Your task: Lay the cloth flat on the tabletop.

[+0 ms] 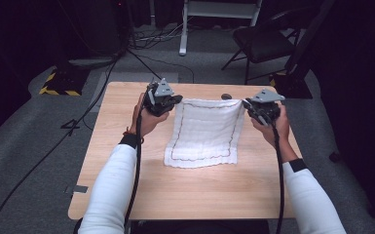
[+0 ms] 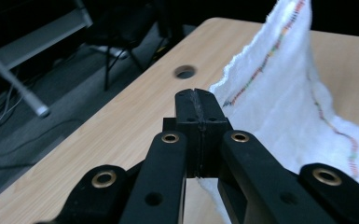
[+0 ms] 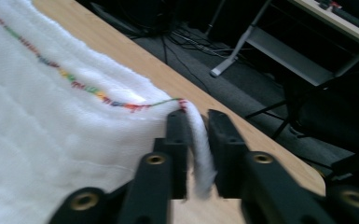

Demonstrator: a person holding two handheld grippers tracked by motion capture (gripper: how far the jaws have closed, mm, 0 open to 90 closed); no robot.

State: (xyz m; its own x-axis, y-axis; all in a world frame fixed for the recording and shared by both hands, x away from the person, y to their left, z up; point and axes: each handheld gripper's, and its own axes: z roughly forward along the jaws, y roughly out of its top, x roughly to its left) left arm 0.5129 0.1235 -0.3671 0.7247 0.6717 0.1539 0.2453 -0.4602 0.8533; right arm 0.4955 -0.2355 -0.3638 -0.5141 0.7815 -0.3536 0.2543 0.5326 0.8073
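Observation:
A white towel (image 1: 204,131) with a coloured stitched border lies on the wooden table (image 1: 175,190), its two far corners raised. My left gripper (image 1: 178,100) is at the far left corner. In the left gripper view its jaws (image 2: 196,100) are pressed together, and the towel (image 2: 284,102) rises from them on the right. My right gripper (image 1: 246,104) is at the far right corner. In the right gripper view its jaws (image 3: 197,121) stand slightly apart. The towel (image 3: 51,130) corner hangs between them, with a gap on one side.
A small round hole (image 1: 226,96) sits in the table just beyond the towel's far edge. On the floor beyond the table are a black folding chair (image 1: 263,41), a white desk frame (image 1: 182,29) and loose cables (image 1: 160,36).

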